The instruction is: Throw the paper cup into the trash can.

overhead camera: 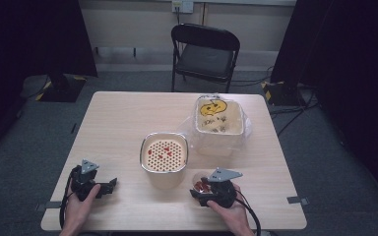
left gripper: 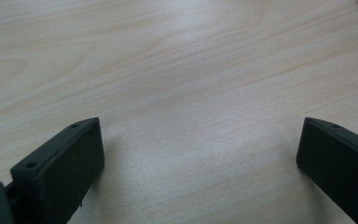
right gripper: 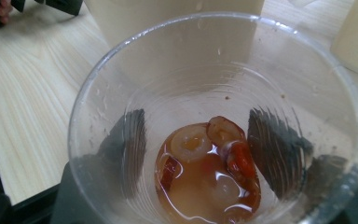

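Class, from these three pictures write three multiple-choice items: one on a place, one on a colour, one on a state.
1. The clear cup sits:
A between the right tool's jaws
B on the chair
C inside the lined bin

2. The bits on the strainer are:
A blue
B red
C green

3. The left tool is:
A shut on a spoon
B open over bare table
C holding the cup

Answers: 1 A, dark jaws flank the cup at the right tool; 2 B, red specks on its perforated insert; 3 B, jaws wide apart over wood.

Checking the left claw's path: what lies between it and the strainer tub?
Bare tabletop lies between the left claw and the strainer tub, as the high view shows.
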Demonstrator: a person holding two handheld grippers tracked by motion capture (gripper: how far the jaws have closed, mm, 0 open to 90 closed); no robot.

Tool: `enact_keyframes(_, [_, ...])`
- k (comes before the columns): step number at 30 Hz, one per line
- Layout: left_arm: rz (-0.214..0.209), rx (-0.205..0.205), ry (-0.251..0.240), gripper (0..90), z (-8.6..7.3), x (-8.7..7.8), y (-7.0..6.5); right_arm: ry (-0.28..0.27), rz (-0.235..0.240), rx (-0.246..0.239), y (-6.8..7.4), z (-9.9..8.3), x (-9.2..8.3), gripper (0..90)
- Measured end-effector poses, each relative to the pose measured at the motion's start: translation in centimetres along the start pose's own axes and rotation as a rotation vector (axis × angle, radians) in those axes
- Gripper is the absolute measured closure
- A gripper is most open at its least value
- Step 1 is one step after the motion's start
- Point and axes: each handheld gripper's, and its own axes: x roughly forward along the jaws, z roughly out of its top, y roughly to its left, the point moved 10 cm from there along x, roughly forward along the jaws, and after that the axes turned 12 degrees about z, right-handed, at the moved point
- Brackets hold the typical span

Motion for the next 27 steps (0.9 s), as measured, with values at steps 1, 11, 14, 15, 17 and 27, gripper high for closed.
enact_keyframes(1, [0.000,0.000,0.000,0.3,0.0,0.0,0.0,-0.006,-0.003,0.001,0.0,0.1,-0.1,37.7])
enact_keyframes(11, [0.000,-0.005,0.002,0.0,0.0,0.0,-0.1,-0.038,-0.012,0.017,-0.6,1.4,-1.6,38.3])
enact_keyframes(14, [0.000,-0.006,0.002,0.0,0.0,0.0,-0.1,-0.051,-0.019,0.018,-0.7,2.1,-2.2,38.5])
enact_keyframes(15, [0.000,-0.006,0.002,0.0,0.0,0.0,-0.1,-0.056,-0.018,0.022,-0.7,2.3,-2.4,38.5])
enact_keyframes(17, [-0.002,-0.010,0.002,0.0,0.0,0.0,-0.1,-0.065,-0.015,0.034,-0.8,2.7,-2.7,38.6])
enact_keyframes(27, [-0.002,-0.014,0.003,0.0,0.0,0.0,-0.1,-0.104,-0.025,0.018,-0.7,5.3,-4.6,39.3])
